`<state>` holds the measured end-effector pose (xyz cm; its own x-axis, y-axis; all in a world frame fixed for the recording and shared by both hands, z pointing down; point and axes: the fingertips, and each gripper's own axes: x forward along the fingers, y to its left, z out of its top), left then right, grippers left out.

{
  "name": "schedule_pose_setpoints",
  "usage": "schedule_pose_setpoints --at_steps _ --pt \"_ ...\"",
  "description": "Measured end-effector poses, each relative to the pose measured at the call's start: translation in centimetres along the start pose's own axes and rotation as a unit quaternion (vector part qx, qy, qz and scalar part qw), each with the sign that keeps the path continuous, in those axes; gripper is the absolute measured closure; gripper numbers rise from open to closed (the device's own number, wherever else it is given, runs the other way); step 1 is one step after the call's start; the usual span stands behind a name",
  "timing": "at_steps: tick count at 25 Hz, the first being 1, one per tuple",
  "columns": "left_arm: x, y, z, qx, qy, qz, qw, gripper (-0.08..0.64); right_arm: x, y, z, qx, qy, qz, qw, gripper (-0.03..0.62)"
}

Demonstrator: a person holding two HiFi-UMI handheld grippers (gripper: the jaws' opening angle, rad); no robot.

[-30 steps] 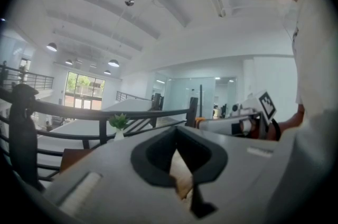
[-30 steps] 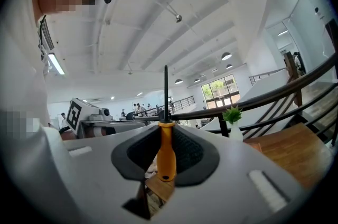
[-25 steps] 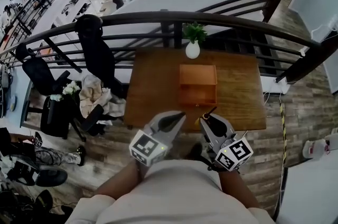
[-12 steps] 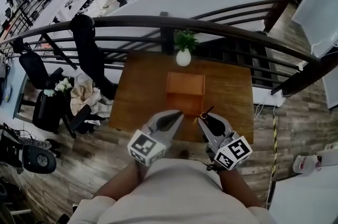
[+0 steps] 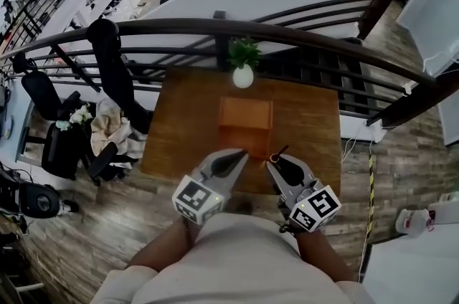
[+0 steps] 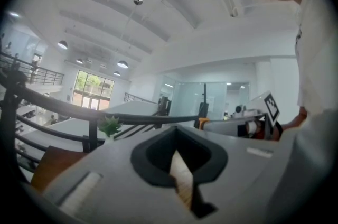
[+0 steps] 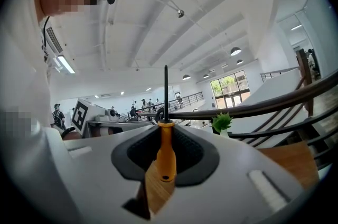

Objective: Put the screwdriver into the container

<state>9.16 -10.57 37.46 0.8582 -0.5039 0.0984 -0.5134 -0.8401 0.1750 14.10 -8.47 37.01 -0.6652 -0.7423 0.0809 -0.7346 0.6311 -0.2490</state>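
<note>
An orange-brown open box, the container [image 5: 245,117], stands in the middle of a wooden table [image 5: 308,130], ahead of both grippers. My right gripper [image 5: 275,161] is shut on the screwdriver [image 5: 280,152] just over the table's near edge. In the right gripper view the orange handle [image 7: 165,153] sits between the jaws of the right gripper [image 7: 165,136] and the black shaft points straight up. My left gripper [image 5: 239,154] hangs beside it at the same height. The left gripper view shows the left gripper [image 6: 178,162] shut with nothing in it.
A potted plant in a white vase [image 5: 243,72] stands at the table's far edge, behind the container. A dark curved railing [image 5: 287,34] runs beyond the table. Office chairs draped with clothes [image 5: 107,130] stand to the left on the wooden floor.
The table and container have drifted left and slightly nearer in the head view. Both grippers keep the same pose, the right one still holding the screwdriver.
</note>
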Motion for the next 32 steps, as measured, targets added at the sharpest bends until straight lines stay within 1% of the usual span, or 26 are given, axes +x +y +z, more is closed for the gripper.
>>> schedule_pose_setpoints --at_steps 8,16,26,29,32 --pt "1.8 1.6 -0.7 0.008 0.025 -0.022 0.9994 0.555 1.7 -1.8 0.0 0.011 -0.004 -0.017 1.0 0.517" --pt "2.1 4.4 0.8 0.013 0.023 -0.039 0.9989 0.555 4.5 -2.7 1.0 0.02 -0.01 -0.027 0.999 0.517" --pt "0.5 9.6 2.8 0.026 0.024 -0.052 0.998 0.555 10.7 -1.9 2.7 0.011 -0.016 -0.031 0.999 0.517" --pt "-0.1 10.9 3.0 0.03 0.029 -0.057 0.9975 0.555 11.9 -1.5 2.8 0.01 -0.014 -0.032 0.999 0.517" --pt "-0.4 12.2 2.6 0.025 0.033 -0.061 0.9973 0.555 12.7 -1.4 2.2 0.011 -0.006 -0.037 0.999 0.517"
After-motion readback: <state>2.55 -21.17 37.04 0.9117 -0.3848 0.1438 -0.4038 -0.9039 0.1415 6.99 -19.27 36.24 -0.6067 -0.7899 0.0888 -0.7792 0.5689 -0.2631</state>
